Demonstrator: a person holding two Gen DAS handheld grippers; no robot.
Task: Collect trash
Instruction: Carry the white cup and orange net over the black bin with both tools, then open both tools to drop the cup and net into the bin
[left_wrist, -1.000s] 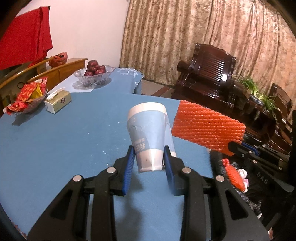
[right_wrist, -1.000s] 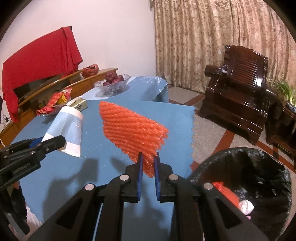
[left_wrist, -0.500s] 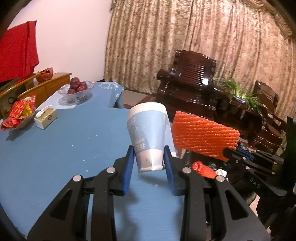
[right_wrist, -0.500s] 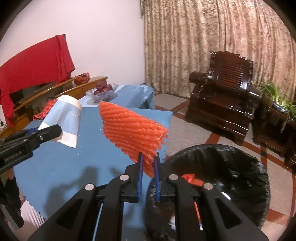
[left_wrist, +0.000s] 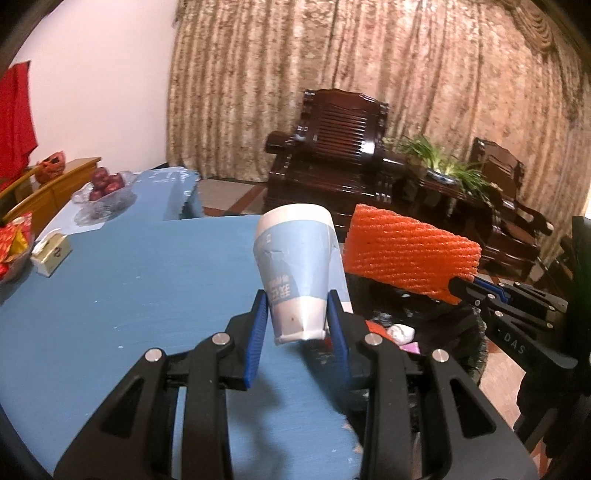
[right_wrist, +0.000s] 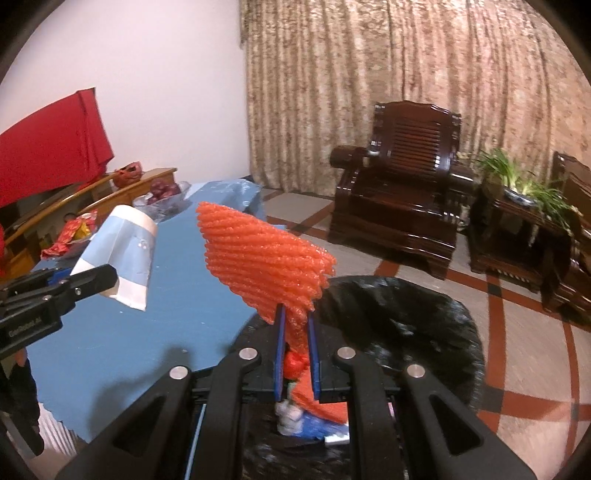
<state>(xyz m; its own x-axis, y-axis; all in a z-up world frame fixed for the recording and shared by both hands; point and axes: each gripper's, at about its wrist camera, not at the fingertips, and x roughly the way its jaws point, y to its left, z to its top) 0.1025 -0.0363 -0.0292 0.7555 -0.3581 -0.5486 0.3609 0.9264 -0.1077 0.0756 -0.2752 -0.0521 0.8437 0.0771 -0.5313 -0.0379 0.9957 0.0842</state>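
I'm at the drop: right gripper (right_wrist: 295, 332) pinches the foam net (right_wrist: 258, 258) over the bin (right_wrist: 424, 321), left gripper (left_wrist: 297, 317) clamps the cup (left_wrist: 295, 266) past the table edge (left_wrist: 325, 406); next, both must open.

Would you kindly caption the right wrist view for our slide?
Right gripper holds orange foam fruit net above black-lined trash bin.

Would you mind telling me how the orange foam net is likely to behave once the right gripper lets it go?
The orange foam net probably weighs little: it stands up from one pinched corner in the right gripper. It looks springy, bunched between the fingers. Being light, it may drift rather than drop straight into the black bin.
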